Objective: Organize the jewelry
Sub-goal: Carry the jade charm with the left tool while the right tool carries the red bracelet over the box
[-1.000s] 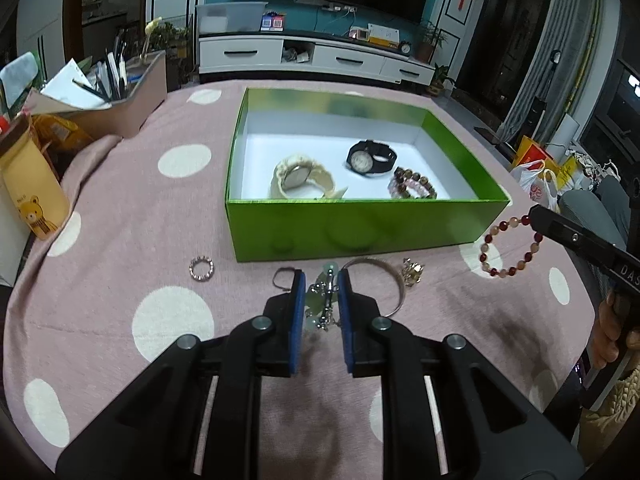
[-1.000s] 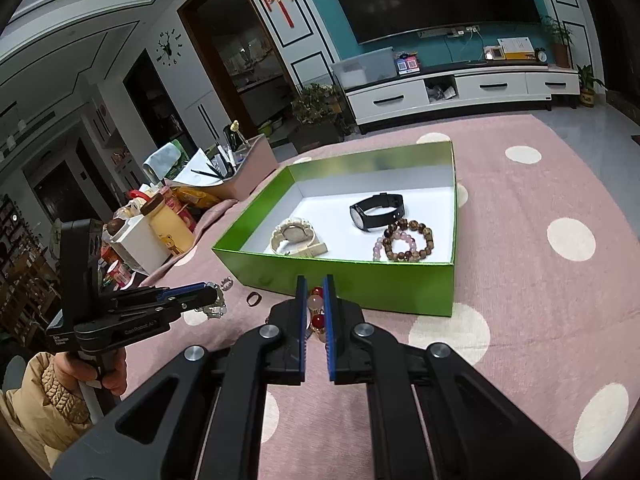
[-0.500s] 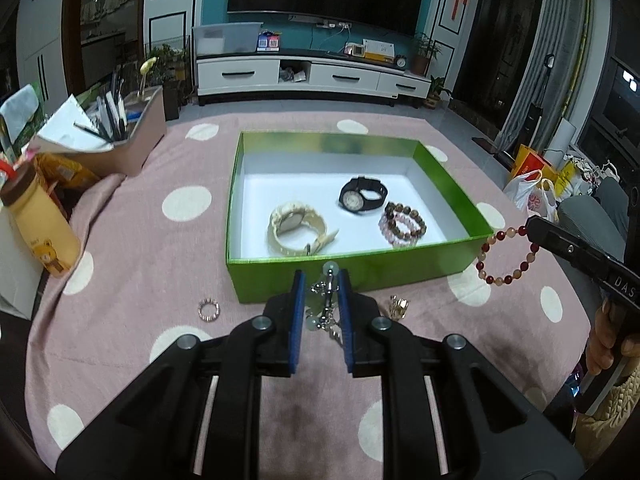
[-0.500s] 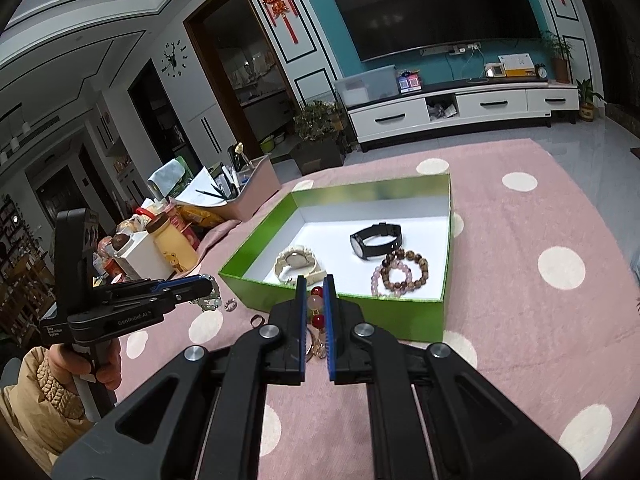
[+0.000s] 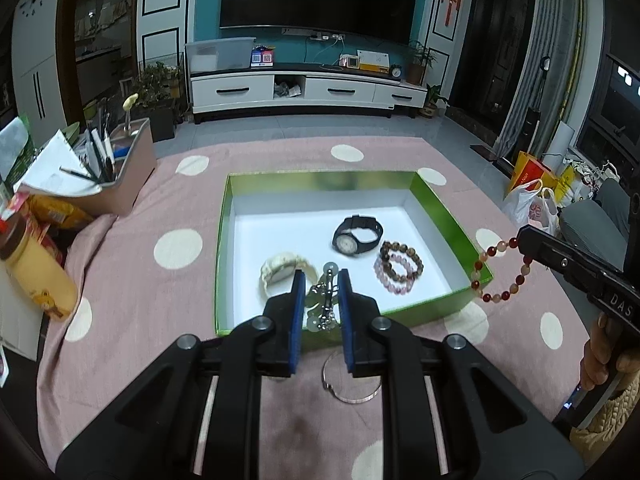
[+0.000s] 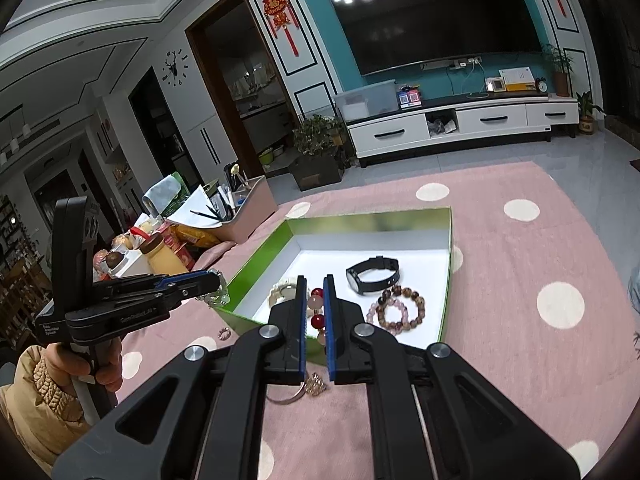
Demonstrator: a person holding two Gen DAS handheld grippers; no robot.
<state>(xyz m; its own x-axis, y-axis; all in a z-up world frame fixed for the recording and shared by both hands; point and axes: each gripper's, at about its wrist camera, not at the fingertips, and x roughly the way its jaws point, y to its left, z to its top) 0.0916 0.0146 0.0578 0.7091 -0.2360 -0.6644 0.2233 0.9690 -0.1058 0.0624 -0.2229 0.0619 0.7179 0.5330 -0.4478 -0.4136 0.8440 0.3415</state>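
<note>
An open green box [image 5: 440, 204] with a white floor sits on the pink dotted cloth. It holds a black watch [image 5: 356, 236], a cream watch [image 5: 280, 270] and two bead bracelets [image 5: 398, 272]. My left gripper [image 5: 322, 280] is shut on a silver chain piece with pale green stones [image 5: 322, 300], hanging above the box's near wall. My right gripper [image 6: 316, 292] is shut on a red and pink bead bracelet [image 6: 316, 308]. In the left wrist view that bracelet [image 5: 500, 276] dangles just outside the box's near right corner.
A silver bangle [image 5: 352, 384] lies on the cloth in front of the box, with a gold ring [image 6: 316, 386] and a small beaded ring [image 6: 224, 334] nearby. At the left stand a pen holder box [image 5: 120, 176], a yellow bottle [image 5: 36, 272] and snack packs.
My left gripper has lifted the chain piece off the cloth and carried it up over the box's near wall. My right gripper has risen with the bead bracelet and moved closer to the box.
</note>
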